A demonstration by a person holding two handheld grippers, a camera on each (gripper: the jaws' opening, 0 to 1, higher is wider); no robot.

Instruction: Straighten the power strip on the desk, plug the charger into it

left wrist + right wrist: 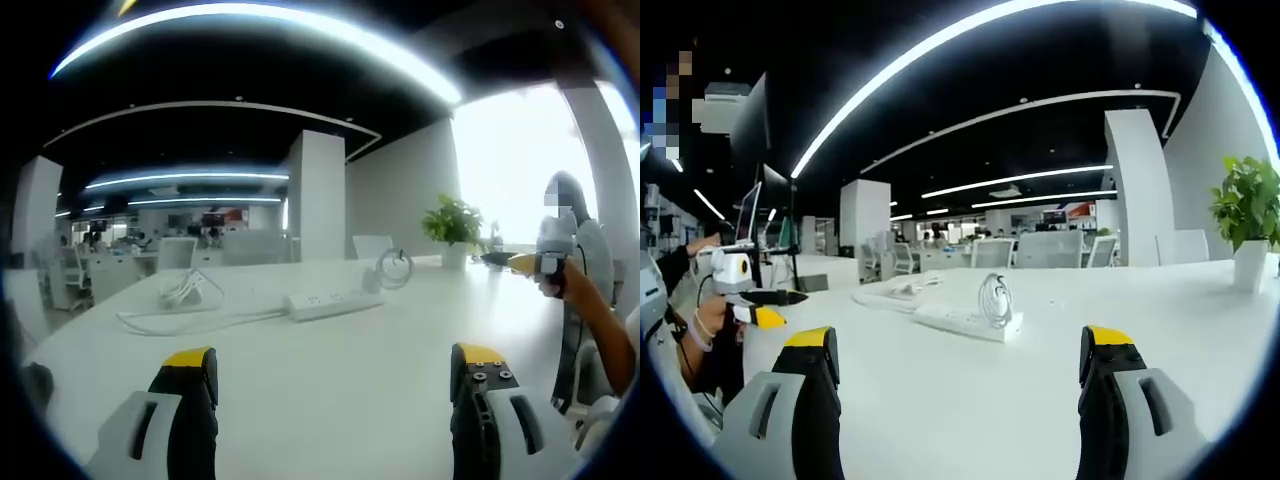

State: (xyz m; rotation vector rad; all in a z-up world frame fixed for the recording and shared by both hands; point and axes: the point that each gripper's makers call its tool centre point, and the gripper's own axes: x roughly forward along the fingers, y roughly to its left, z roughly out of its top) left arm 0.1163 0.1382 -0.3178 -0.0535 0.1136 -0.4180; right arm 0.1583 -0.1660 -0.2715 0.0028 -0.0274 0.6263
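A white power strip lies at an angle on the white desk, its cord trailing left to a loose bundle. A white charger with a coiled cable rests at the strip's right end. My left gripper is open and well short of the strip, nothing between its jaws. In the right gripper view the strip lies ahead with the coiled charger cable standing on it. My right gripper is open and holds nothing. The right gripper also shows at the desk's far right, held by a hand.
A potted plant in a white pot stands at the desk's far edge, seen again as the plant. The left gripper and a person's hand are at the desk's left end, by a monitor. Office chairs line the far side.
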